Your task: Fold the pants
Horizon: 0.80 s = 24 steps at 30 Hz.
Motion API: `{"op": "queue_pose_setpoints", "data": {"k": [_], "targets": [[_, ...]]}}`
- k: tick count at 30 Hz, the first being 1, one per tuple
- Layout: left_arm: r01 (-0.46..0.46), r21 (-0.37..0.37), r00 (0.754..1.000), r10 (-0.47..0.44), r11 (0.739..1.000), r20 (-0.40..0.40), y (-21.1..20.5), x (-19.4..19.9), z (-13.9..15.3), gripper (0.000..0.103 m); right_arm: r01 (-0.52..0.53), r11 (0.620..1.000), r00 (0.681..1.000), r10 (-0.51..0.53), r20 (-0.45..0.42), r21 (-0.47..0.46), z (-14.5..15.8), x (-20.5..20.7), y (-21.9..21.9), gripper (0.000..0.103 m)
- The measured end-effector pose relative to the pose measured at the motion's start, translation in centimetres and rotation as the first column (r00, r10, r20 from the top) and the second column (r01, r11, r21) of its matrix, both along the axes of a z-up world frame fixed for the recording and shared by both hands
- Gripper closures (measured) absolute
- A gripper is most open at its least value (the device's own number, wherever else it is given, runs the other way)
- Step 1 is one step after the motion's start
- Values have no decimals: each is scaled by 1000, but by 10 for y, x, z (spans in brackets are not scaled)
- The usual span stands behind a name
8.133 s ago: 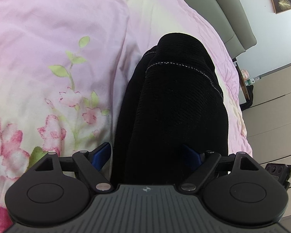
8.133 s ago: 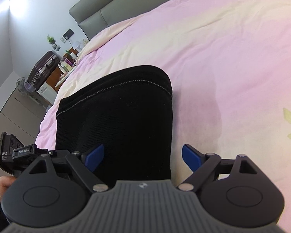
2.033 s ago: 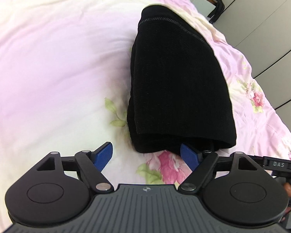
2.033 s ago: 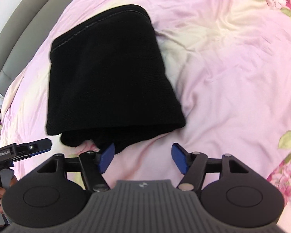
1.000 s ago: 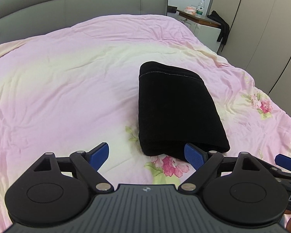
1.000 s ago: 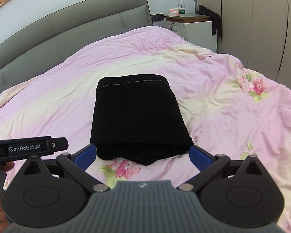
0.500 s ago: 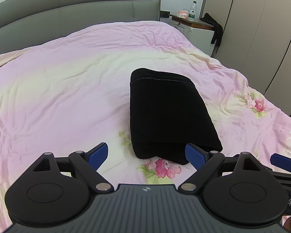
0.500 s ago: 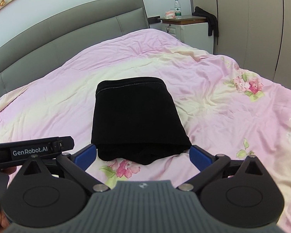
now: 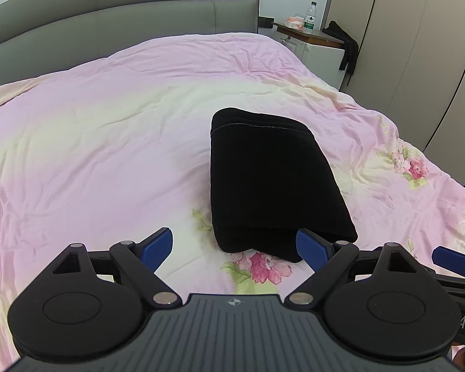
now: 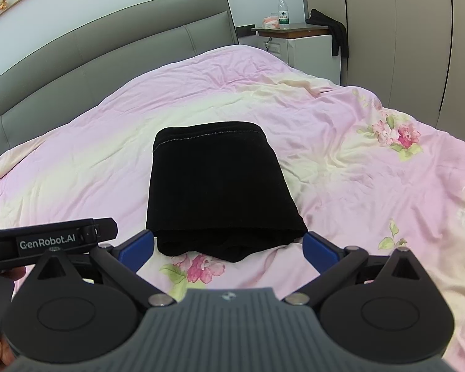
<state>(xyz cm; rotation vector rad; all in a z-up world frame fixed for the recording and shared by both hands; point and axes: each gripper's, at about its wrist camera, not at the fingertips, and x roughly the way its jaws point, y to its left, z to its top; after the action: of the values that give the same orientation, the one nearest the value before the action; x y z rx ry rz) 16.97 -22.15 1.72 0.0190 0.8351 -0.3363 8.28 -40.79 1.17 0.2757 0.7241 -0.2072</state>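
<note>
Beyond folded pants, headboard, nightstand with bottle.

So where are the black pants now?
The folded black pants lie on the pink bedspread, mid-bed, just beyond both open tongs, above a pink flower print.

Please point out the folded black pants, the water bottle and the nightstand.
folded black pants (image 10: 220, 186): right wrist view, middle of top layer.
water bottle (image 10: 283, 14): right wrist view, its label.
nightstand (image 10: 310, 51): right wrist view, white front.
</note>
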Motion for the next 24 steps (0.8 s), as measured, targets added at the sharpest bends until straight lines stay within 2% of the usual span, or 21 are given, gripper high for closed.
{"op": "queue_pose_setpoints", "data": {"k": [24], "targets": [[1,4,1000,-1,1000,-2,1,0,-2,0,13,1000,1000,-12,-13,14,-5,-3,-1,5]]}}
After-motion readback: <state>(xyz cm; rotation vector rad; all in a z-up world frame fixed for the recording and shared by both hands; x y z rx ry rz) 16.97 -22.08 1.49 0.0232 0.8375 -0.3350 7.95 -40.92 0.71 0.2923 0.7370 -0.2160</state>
